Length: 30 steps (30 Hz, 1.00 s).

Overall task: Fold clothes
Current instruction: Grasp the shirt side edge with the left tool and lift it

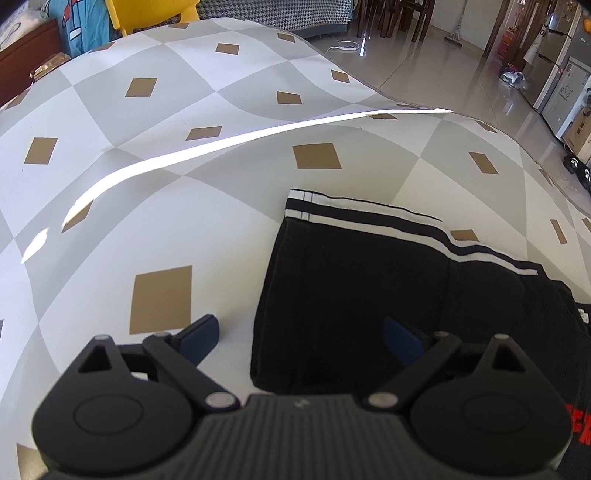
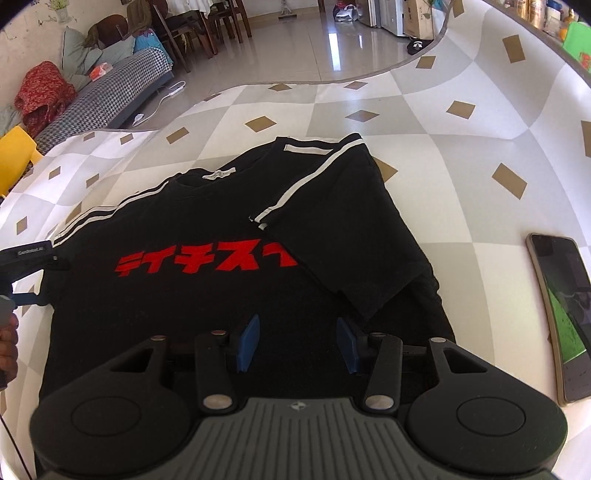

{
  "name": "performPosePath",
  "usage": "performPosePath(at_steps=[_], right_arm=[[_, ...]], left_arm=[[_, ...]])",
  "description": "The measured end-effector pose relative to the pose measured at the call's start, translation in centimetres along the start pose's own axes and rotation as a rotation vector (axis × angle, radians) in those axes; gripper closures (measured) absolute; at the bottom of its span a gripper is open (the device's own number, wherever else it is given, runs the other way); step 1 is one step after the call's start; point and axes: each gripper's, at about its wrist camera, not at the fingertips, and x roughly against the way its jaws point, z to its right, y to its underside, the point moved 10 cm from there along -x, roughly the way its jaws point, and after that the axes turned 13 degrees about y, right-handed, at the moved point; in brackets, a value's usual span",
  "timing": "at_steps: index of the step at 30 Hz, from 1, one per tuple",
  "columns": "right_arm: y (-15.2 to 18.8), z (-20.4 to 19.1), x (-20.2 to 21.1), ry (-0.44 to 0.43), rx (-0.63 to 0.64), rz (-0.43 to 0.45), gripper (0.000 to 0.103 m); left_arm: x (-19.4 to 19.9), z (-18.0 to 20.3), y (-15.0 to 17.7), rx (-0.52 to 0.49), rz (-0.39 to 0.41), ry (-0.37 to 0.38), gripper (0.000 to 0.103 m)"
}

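Observation:
A black T-shirt [image 2: 192, 317] with red lettering [image 2: 207, 262] and white shoulder stripes lies flat on the checked tablecloth [image 2: 443, 177]. Its right sleeve [image 2: 332, 229] is folded in over the chest. My right gripper [image 2: 297, 343] hovers over the shirt's lower part, jaws partly apart, nothing between the pads. The left sleeve [image 1: 351, 295] lies spread out in the left wrist view. My left gripper [image 1: 301, 338] stands wide open above the sleeve's edge, one finger [image 1: 199, 336] over bare cloth, the other [image 1: 402, 339] over the black fabric. The left gripper [image 2: 37, 280] also shows at the right wrist view's left edge.
A phone [image 2: 561, 314] lies on the table to the right of the shirt. The tablecloth [image 1: 147, 184] has a raised crease [image 1: 221, 147] beyond the sleeve. Past the table's far edge are tiled floor [image 2: 295, 48], a sofa [image 2: 96, 103] and a yellow chair [image 1: 147, 14].

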Motion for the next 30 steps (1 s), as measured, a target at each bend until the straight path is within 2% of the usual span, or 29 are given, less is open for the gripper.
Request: performPosePath(at_steps=[2, 4, 6, 11, 14, 24, 26, 30], right_arm=[[0.6, -0.2, 0.0, -0.017, -0.006, -0.031, 0.058], [1.0, -0.3, -0.1, -0.034, -0.01, -0.06, 0.058], [1.1, -0.3, -0.4, -0.03, -0.006, -0.064, 0.058], [1.0, -0.1, -0.8, -0.019, -0.005, -0.075, 0.058], [1.0, -0.3, -0.8, -0.025, -0.004, -0.078, 0.058], [1.1, -0.5, -0.9, -0.02, 0.007, -0.081, 0.058], [1.0, -0.6, -0.9, -0.019, 0.009, -0.079, 0.058], [1.0, -0.5, -0.9, -0.013, 0.007, -0.082, 0.058]], left_arm=[[-0.2, 0.3, -0.1, -0.02, 0.007, -0.006, 0.011], [-0.1, 0.8, -0.3, -0.034, 0.025, -0.006, 0.021], [0.0, 1.1, -0.6, -0.035, 0.043, 0.0, 0.044], [0.2, 1.5, -1.0, -0.022, 0.071, 0.015, 0.067], [0.3, 1.7, -1.1, 0.004, 0.077, 0.054, 0.079], [1.1, 1.5, -1.3, 0.081, 0.106, 0.104, 0.08], [1.3, 1.4, -1.4, 0.086, 0.112, 0.103, 0.087], [1.7, 1.7, -1.6, 0.116, 0.126, 0.138, 0.094]])
